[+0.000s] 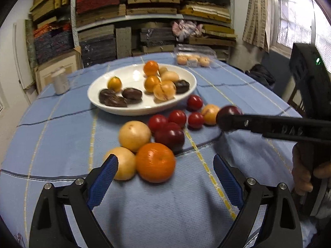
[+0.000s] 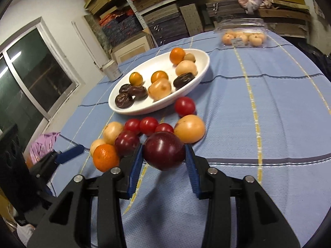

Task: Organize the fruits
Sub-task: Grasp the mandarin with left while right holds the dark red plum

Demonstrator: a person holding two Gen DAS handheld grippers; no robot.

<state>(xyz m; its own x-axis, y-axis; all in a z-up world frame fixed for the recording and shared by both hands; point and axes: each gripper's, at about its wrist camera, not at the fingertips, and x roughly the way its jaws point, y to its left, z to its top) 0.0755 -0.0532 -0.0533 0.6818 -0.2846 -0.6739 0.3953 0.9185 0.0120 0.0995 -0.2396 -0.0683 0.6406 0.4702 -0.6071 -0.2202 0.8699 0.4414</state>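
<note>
The right hand-held gripper (image 2: 164, 155) is clamped on a dark red plum (image 2: 164, 153), its blue pads pressing the fruit's two sides and holding it just above the blue checked cloth of the bench (image 2: 269, 107). The left hand-held gripper (image 1: 165, 165) stands wide apart and holds nothing; an orange (image 1: 155, 162) lies between its fingertips, untouched, and a pale yellow fruit (image 1: 123, 166) sits against its left fingertip. On the cloth beside the white plate (image 2: 203, 70) lie one more dark plum (image 2: 126, 142), four small red tomatoes (image 2: 184, 105), three pale yellow fruits and that one orange. The plate carries three small oranges, three dark brown wrinkled fruits, two pale yellow fruits and one small tan one. A clear plastic box of pale fruits (image 2: 243, 38) stands at the far edge.
</note>
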